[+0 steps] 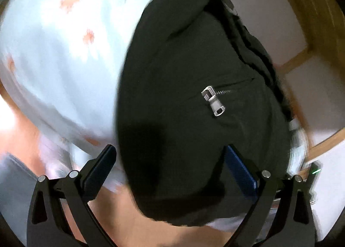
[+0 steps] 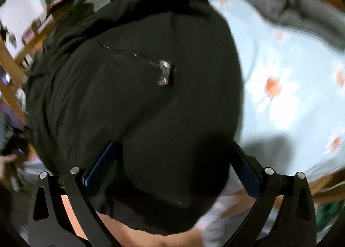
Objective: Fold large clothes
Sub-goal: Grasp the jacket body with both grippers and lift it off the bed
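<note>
The left tongs (image 1: 170, 156) stand spread wide, nothing between the pads; the black jacket (image 1: 194, 74) lies just ahead of and partly between them, its silver pocket zipper pull (image 1: 213, 102) ahead of the right-hand pad. The right tongs (image 2: 176, 154) gape equally wide and empty over the same jacket, its zipper pull (image 2: 165, 72) straight ahead. A pale blue daisy-print sheet (image 2: 280, 87) spreads beside the jacket, with wooden rails (image 1: 301, 57) beyond it.
</note>
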`<state>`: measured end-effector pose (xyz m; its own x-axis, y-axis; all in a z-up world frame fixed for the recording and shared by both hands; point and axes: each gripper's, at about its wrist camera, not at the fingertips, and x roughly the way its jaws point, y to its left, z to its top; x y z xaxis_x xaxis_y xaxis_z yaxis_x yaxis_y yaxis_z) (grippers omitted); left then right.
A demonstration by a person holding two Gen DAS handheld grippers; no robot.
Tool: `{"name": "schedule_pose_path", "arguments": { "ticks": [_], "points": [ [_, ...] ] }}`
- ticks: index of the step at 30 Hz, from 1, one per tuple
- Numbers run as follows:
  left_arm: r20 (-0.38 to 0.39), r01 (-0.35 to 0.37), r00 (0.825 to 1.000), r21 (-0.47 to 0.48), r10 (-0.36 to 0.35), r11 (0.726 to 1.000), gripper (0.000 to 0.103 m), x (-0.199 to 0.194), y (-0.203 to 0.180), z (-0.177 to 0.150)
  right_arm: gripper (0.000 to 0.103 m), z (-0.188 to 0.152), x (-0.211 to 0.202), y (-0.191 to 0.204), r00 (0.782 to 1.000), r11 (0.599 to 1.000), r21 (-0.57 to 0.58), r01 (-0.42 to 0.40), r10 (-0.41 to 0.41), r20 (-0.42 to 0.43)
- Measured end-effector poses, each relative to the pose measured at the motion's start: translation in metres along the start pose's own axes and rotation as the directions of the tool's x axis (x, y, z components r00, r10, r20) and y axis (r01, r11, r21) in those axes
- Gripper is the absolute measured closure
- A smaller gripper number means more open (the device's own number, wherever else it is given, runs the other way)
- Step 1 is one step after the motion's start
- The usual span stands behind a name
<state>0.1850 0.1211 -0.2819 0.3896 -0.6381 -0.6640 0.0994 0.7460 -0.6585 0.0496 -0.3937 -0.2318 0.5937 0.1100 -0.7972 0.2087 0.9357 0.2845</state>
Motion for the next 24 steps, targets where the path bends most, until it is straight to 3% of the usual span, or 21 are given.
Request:
{"name": "schedule_pose_path", "arguments": {
  "ticks": [2, 4, 5, 6, 7, 8, 9, 10, 11, 12, 13, 14, 15, 16, 17, 18, 19, 20, 22, 23, 24],
  "points": [
    [-0.087, 0.079, 0.992, -0.111, -0.089, 0.991, 0.005, 0.015, 0.008, -0.006, 0.011, -0.005, 0.004, -0.006, 0.996, 0.995, 0.056, -0.086, 0.087, -0.008],
    [-0.116, 0.085, 0.989, -0.077, -0.093, 0.993, 0.011, 0.018, -0.001, -0.012, 0.045, -0.007, 0.000, -0.009, 0.988, 0.985, 0.075, -0.153, 0.154, 0.002],
    [-0.125, 0.071, 0.989, -0.019, -0.073, 0.997, 0.025, 0.015, -0.011, -0.013, 0.054, -0.007, -0.003, -0.012, 0.977, 0.972, 0.096, -0.214, 0.214, 0.012],
    [-0.131, 0.077, 0.989, 0.022, -0.074, 0.997, 0.038, 0.012, -0.020, -0.014, 0.065, -0.007, -0.009, -0.020, 0.947, 0.937, 0.138, -0.320, 0.318, 0.033],
    [-0.129, 0.096, 0.988, 0.032, -0.091, 0.995, 0.043, 0.008, -0.021, -0.015, 0.068, -0.007, -0.013, -0.027, 0.914, 0.899, 0.165, -0.405, 0.402, 0.055],
    [-0.121, 0.142, 0.983, 0.036, -0.137, 0.989, 0.054, 0.002, -0.027, -0.017, 0.069, -0.007, -0.017, -0.031, 0.894, 0.877, 0.176, -0.447, 0.443, 0.066],
    [-0.114, 0.174, 0.979, 0.036, -0.169, 0.984, 0.056, -0.003, -0.029, -0.019, 0.069, -0.008, -0.019, -0.033, 0.885, 0.867, 0.178, -0.465, 0.460, 0.071],
    [-0.105, 0.189, 0.977, 0.037, -0.184, 0.981, 0.056, -0.007, -0.030, -0.020, 0.068, -0.008, -0.017, -0.034, 0.895, 0.877, 0.181, -0.445, 0.442, 0.060],
    [-0.107, 0.180, 0.979, 0.034, -0.175, 0.983, 0.055, -0.007, -0.030, -0.020, 0.066, -0.008, -0.010, -0.036, 0.931, 0.913, 0.189, -0.362, 0.366, 0.019],
    [-0.117, 0.164, 0.980, 0.025, -0.160, 0.986, 0.046, -0.004, -0.028, -0.019, 0.042, -0.011, 0.006, -0.039, 0.972, 0.958, 0.194, -0.212, 0.228, -0.062],
    [-0.133, 0.137, 0.982, 0.013, -0.134, 0.991, 0.036, 0.002, -0.025, -0.019, 0.033, -0.014, 0.013, -0.044, 0.973, 0.956, 0.213, -0.204, 0.222, -0.064],
    [-0.149, 0.086, 0.985, -0.004, -0.086, 0.996, 0.024, 0.012, -0.020, -0.020, 0.031, -0.018, 0.014, -0.049, 0.967, 0.941, 0.243, -0.236, 0.252, -0.036],
    [-0.158, 0.057, 0.986, -0.015, -0.059, 0.998, 0.024, 0.019, -0.017, -0.020, 0.030, -0.019, 0.015, -0.051, 0.962, 0.928, 0.272, -0.255, 0.271, -0.023],
    [-0.168, 0.053, 0.984, -0.030, -0.057, 0.998, 0.024, 0.025, -0.016, -0.020, 0.052, -0.019, 0.016, -0.049, 0.941, 0.902, 0.294, -0.316, 0.339, -0.028],
    [-0.175, 0.075, 0.981, -0.053, -0.083, 0.996, 0.024, 0.029, -0.015, -0.020, 0.057, -0.018, 0.018, -0.044, 0.902, 0.866, 0.300, -0.399, 0.430, -0.041],
    [-0.175, 0.104, 0.978, -0.057, -0.112, 0.993, 0.028, 0.028, -0.019, -0.020, 0.058, -0.018, 0.013, -0.035, 0.880, 0.853, 0.268, -0.448, 0.473, -0.035],
    [-0.171, 0.141, 0.974, -0.044, -0.146, 0.989, 0.035, 0.025, -0.025, -0.019, 0.069, -0.018, 0.007, -0.027, 0.863, 0.844, 0.233, -0.482, 0.504, -0.039],
    [-0.175, 0.193, 0.965, -0.023, -0.194, 0.981, 0.059, 0.021, -0.034, -0.019, 0.073, -0.018, 0.001, -0.025, 0.820, 0.799, 0.240, -0.552, 0.572, -0.018],
    [-0.165, 0.302, 0.940, -0.014, -0.300, 0.953, 0.065, 0.006, -0.046, -0.020, 0.079, -0.017, -0.014, -0.030, 0.690, 0.656, 0.252, -0.712, 0.719, 0.079],
    [-0.154, 0.303, 0.941, -0.008, -0.301, 0.953, 0.065, 0.002, -0.049, -0.019, 0.079, -0.015, -0.016, -0.030, 0.698, 0.663, 0.251, -0.706, 0.711, 0.086],
    [-0.157, 0.274, 0.950, -0.007, -0.272, 0.962, 0.065, 0.002, -0.049, -0.018, 0.077, -0.014, -0.012, -0.030, 0.750, 0.717, 0.256, -0.648, 0.659, 0.056]
  ]
}}
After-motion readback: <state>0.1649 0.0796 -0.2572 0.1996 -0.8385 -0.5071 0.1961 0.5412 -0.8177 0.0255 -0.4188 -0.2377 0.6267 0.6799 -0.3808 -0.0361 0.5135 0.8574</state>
